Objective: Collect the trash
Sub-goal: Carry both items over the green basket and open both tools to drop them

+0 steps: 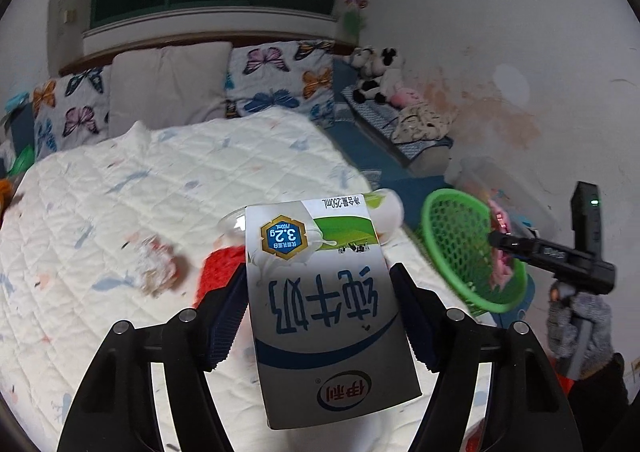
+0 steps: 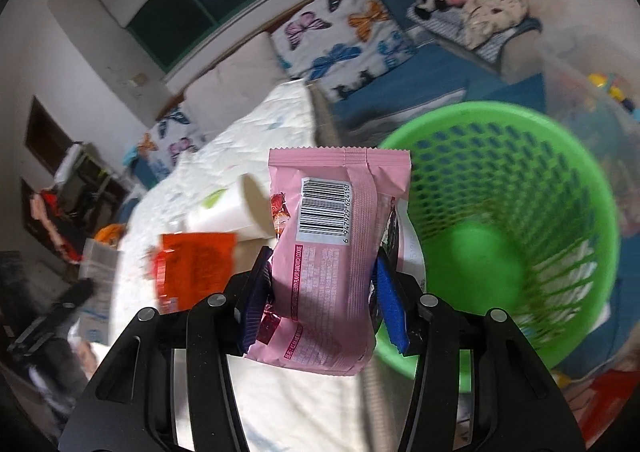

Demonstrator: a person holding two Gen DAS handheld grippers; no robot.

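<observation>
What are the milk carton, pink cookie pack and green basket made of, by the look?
Milk carton: coated paperboard, likely; flat printed faces, crisp folded edges, slight sheen.
Pink cookie pack: thin plastic film, matte; crimped top seal, back seam, wrinkles where the tongs pinch it.
Green basket: moulded plastic, glossy; open lattice wall, solid base.

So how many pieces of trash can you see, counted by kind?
White-and-green milk carton, held by left gripper: 1
Snack wrappers, pink held by right gripper, orange: 2
White paper cup: 1
Total: 4
</observation>
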